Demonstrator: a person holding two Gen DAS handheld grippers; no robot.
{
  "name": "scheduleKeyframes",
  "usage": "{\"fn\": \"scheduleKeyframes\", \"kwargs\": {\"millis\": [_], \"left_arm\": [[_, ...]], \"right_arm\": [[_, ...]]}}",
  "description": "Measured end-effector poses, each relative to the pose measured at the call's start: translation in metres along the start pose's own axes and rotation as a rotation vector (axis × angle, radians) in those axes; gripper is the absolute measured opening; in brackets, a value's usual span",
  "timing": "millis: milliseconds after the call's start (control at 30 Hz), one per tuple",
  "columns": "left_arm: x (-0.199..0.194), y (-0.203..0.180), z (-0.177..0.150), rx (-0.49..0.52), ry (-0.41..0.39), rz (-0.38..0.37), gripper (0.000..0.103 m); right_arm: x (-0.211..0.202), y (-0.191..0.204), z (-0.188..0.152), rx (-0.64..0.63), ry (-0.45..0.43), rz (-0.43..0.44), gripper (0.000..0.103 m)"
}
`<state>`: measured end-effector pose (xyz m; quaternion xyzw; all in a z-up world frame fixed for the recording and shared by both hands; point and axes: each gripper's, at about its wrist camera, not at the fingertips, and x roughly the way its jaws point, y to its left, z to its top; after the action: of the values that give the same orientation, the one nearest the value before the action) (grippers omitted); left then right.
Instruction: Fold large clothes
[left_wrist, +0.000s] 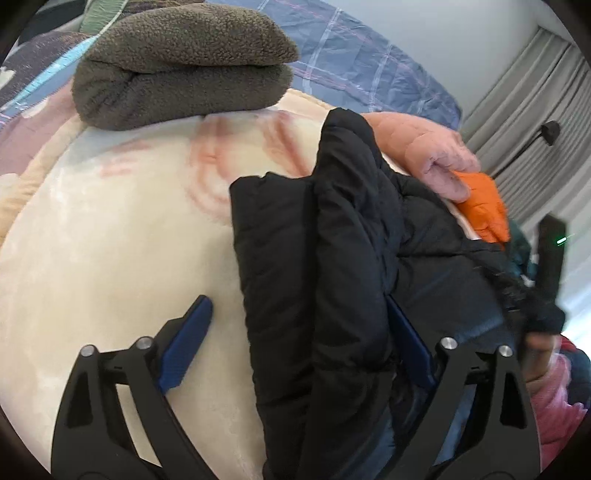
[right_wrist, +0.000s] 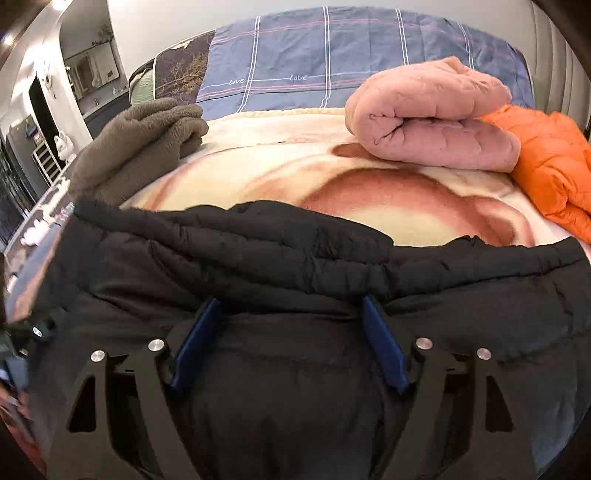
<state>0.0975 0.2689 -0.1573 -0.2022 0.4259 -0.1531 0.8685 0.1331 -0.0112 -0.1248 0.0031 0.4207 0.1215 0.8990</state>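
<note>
Four bulky garments on the bed: one black jacket (right_wrist: 295, 258), one folded brown fleece (left_wrist: 184, 62), one folded pink coat (right_wrist: 432, 114), one orange jacket (right_wrist: 550, 162).

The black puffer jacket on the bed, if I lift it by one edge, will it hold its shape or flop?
The black puffer jacket would likely flop: it already lies in soft bunched folds across the blanket. Its quilted, puffy panels suggest it is light for its bulk. The smooth shell fabric may slip, so a thick gathered fold probably holds better than a thin edge.

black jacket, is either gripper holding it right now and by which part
Neither grips it yet. The black jacket bulges between the open jaws of the left gripper and right gripper; no pad visibly pinches it.
</note>
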Motion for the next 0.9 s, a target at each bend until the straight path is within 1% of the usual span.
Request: {"fn": "scheduleKeyframes", "kwargs": {"millis": [67, 100, 133, 167, 233, 367, 567, 700, 900], "left_arm": [[0.001, -0.003, 0.003, 0.032, 0.005, -0.02, 0.078], [0.001, -0.005, 0.004, 0.043, 0.007, -0.043, 0.068], [0.002, -0.006, 0.004, 0.046, 0.011, -0.061, 0.06], [0.003, -0.007, 0.005, 0.047, 0.013, -0.077, 0.058], [0.005, -0.009, 0.005, 0.053, 0.009, -0.085, 0.054], [0.003, -0.007, 0.003, 0.037, -0.002, -0.101, 0.053], [0.002, -0.006, 0.004, 0.034, 0.006, -0.108, 0.053], [0.004, -0.005, 0.01, 0.048, 0.018, -0.094, 0.061], [0.009, -0.012, 0.017, 0.114, 0.044, -0.072, 0.066]], "right_arm": [[-0.001, 0.002, -0.002, -0.011, -0.005, -0.007, 0.078], [0.0, 0.001, -0.003, -0.009, -0.004, -0.005, 0.078], [0.001, 0.0, -0.003, -0.007, -0.002, -0.004, 0.078], [0.001, 0.0, -0.003, -0.006, -0.001, -0.005, 0.078], [0.002, 0.0, -0.005, -0.009, -0.004, -0.01, 0.078], [0.004, 0.003, -0.005, -0.02, -0.013, -0.023, 0.078], [0.006, 0.003, -0.008, -0.031, -0.018, -0.034, 0.079], [0.009, 0.002, -0.009, -0.027, -0.02, -0.028, 0.079], [0.012, 0.0, -0.011, -0.024, -0.038, -0.026, 0.08]]}}
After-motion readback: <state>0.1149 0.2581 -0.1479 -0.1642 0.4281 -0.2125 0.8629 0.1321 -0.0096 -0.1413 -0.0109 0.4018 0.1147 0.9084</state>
